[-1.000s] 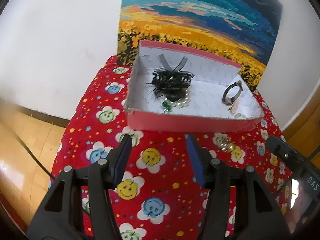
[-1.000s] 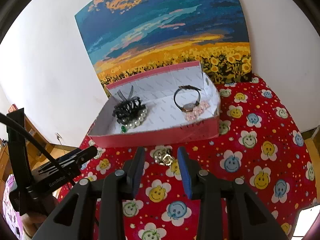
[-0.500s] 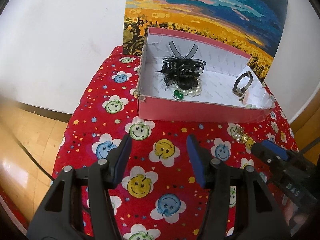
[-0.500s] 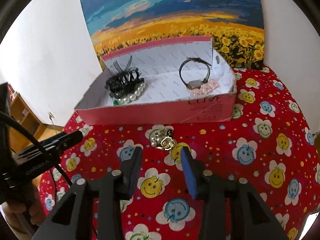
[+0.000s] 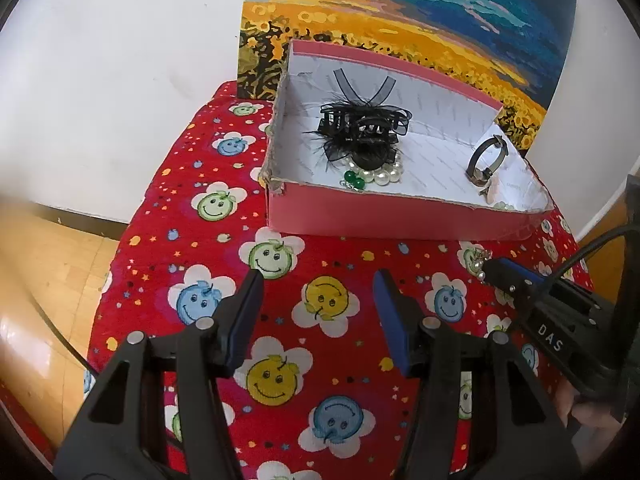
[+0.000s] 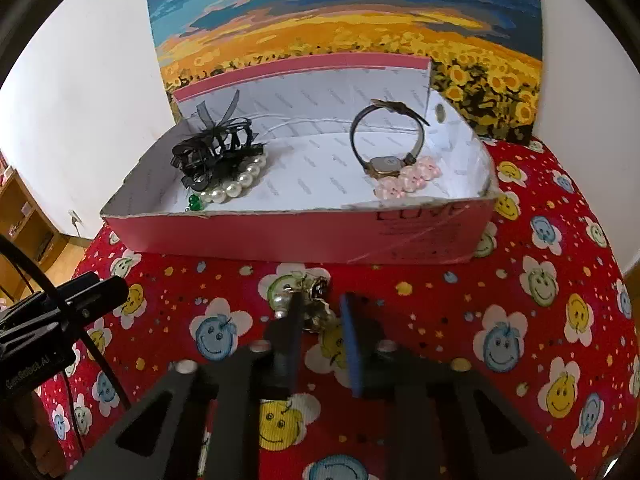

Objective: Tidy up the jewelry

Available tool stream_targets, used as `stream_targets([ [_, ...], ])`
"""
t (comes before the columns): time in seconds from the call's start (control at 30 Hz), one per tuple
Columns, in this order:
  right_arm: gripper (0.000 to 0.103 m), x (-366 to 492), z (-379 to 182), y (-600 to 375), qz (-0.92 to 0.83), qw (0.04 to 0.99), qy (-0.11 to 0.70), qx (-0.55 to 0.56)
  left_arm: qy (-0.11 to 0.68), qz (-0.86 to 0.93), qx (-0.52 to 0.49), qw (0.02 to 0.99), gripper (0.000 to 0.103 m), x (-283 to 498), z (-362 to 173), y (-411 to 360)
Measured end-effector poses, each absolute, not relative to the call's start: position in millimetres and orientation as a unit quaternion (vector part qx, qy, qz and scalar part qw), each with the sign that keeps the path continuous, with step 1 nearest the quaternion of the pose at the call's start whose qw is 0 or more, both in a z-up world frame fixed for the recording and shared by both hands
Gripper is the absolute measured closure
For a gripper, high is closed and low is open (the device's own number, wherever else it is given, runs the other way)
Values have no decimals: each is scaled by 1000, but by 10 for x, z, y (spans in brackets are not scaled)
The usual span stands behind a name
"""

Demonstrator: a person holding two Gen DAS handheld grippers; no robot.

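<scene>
Pink cardboard box (image 6: 304, 236), white-lined, on bench under red smiley-flower cloth (image 5: 192, 152), back wall of box close to sunflower-field painting (image 6: 344, 20) against white wall. Inside box, left part: black feathered hair claw (image 6: 212, 148) resting on white pearl bracelet (image 6: 236, 184), green beads (image 6: 195, 202) at bracelet's near end. Inside box, right part: wristwatch (image 6: 386, 138) standing on its case, strap looped upward, touching pale pink flower piece (image 6: 408, 180). Outside box, just in front of its near wall: gold-and-pearl brooch cluster (image 6: 308, 304) lying on cloth. Right tongs (image 6: 320, 320) low over cloth, fingers apart with a moderate gap, tips straddling near side of brooch cluster; left finger partly covering cluster, contact not determinable, nothing lifted. Left tongs (image 5: 318, 300) wide apart, holding nothing, above cloth over yellow smiley flower, well apart from brooch cluster, pointed toward near wall of box. From left wrist view: right tongs' tip beside brooch cluster (image 5: 478, 264) at right edge of bench, wooden floor (image 5: 36, 272) at left.
</scene>
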State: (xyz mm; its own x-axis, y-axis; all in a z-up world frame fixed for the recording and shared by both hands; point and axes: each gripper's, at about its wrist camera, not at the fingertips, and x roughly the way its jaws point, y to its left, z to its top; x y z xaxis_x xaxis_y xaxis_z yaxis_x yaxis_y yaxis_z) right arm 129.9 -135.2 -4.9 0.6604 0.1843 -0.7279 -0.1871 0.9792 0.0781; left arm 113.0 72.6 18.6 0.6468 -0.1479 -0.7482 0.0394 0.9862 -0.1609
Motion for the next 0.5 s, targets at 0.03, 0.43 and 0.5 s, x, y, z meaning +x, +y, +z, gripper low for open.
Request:
stream_targets([
  [0.03,90,1306,-52,-1348,105,911,400,-1,418,-52,-65,905,54,1129,183,719],
  [0.43,91,1055,179,-1479,128,918,374,41,419,-54,-63,904,54,1094,202,674],
  [0.5,91,982,251,-1506,132,920,365,45,418,-57,-62,904,54,1071,225,652],
])
